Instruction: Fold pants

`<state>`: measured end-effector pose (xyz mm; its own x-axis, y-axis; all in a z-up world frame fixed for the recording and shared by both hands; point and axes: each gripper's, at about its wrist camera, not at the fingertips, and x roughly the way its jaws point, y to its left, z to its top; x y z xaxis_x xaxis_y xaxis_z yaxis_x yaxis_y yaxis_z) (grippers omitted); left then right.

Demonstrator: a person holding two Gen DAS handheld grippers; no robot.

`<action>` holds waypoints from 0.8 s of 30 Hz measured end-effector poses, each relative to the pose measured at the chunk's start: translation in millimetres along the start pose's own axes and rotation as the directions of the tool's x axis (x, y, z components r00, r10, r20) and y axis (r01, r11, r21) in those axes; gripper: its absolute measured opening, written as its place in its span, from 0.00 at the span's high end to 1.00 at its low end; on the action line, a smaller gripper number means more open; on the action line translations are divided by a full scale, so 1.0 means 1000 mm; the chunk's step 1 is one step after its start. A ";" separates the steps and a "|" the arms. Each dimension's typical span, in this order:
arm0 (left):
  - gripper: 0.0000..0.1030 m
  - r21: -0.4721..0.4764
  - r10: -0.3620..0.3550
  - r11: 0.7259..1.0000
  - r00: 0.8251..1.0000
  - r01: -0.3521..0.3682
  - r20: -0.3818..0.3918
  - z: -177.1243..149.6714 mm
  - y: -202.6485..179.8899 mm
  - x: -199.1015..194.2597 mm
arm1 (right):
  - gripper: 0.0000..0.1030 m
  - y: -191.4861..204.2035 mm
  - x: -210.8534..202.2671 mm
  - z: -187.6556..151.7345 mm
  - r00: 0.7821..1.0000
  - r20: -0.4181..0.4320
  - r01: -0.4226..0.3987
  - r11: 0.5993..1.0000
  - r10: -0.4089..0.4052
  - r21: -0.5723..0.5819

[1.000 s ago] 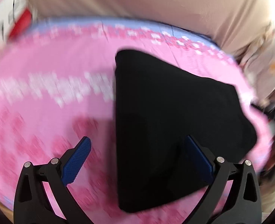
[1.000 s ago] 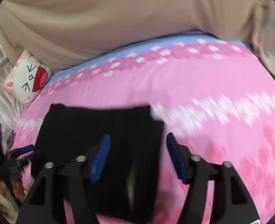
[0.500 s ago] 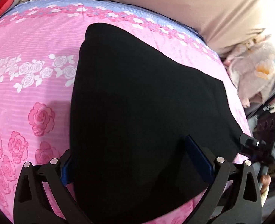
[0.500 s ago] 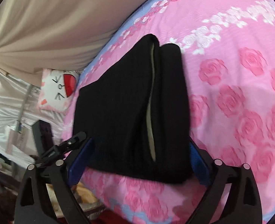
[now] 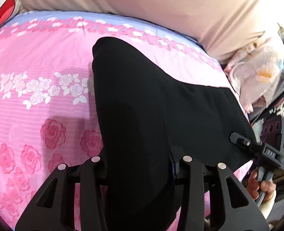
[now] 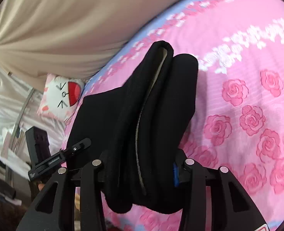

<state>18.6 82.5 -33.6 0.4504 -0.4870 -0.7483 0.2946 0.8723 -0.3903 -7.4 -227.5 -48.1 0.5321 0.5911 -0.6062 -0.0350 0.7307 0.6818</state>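
The folded black pants (image 5: 142, 96) lie on the pink rose bedspread (image 5: 36, 115). In the left wrist view my left gripper (image 5: 138, 165) has its jaws closing on the near end of the pants, with the fabric bunched up between the fingers. In the right wrist view my right gripper (image 6: 140, 165) is closing on the other end of the pants (image 6: 161, 96). There the thick folded layers with a pale lining are squeezed between the pads, and one blue pad (image 6: 175, 175) touches the cloth. Both ends rise slightly off the bedspread (image 6: 248, 105).
A beige drape (image 5: 161, 3) hangs along the far side of the bed. A white cat-face cushion (image 6: 65, 94) sits at the bed's corner. Pale floral cloth (image 5: 261, 77) and clutter lie beyond the bed edge. A hand (image 5: 261, 188) holds the right gripper's handle.
Both grippers came down over the ends of the pants with wide jaws and have now narrowed onto the fabric. The cloth is bunched up and lifted slightly between each pair of fingers.
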 end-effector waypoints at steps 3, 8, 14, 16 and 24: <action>0.60 0.004 -0.037 0.999 0.998 0.037 -0.050 -0.015 -0.006 -0.011 | 0.59 -0.001 -0.015 -0.009 1.000 -0.027 -0.003 1.000 0.003 0.002; 0.21 -0.068 -0.007 0.998 0.994 -0.001 -0.109 -0.031 0.006 0.013 | 0.44 -0.030 -0.009 -0.030 0.995 -0.088 0.056 0.998 -0.052 0.041; 0.46 -0.003 0.041 0.999 0.998 -0.041 -0.045 -0.025 -0.016 0.013 | 0.58 -0.020 -0.009 -0.025 0.998 -0.043 0.036 0.999 -0.035 0.014; 0.60 0.008 -0.005 1.000 1.000 0.005 -0.017 -0.019 -0.016 -0.003 | 0.58 -0.012 -0.014 -0.021 0.999 -0.028 0.018 1.000 -0.018 -0.002; 0.62 0.080 -0.078 0.994 0.995 0.072 0.063 -0.009 -0.038 -0.055 | 0.59 0.029 -0.044 -0.010 0.999 0.025 -0.043 0.994 0.046 -0.103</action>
<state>-24.4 76.6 17.2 0.4782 -0.5550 -0.6806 0.3931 0.8283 -0.3992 -40.3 -229.6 -5.7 0.5510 0.6155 -0.5635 -0.1449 0.7356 0.6618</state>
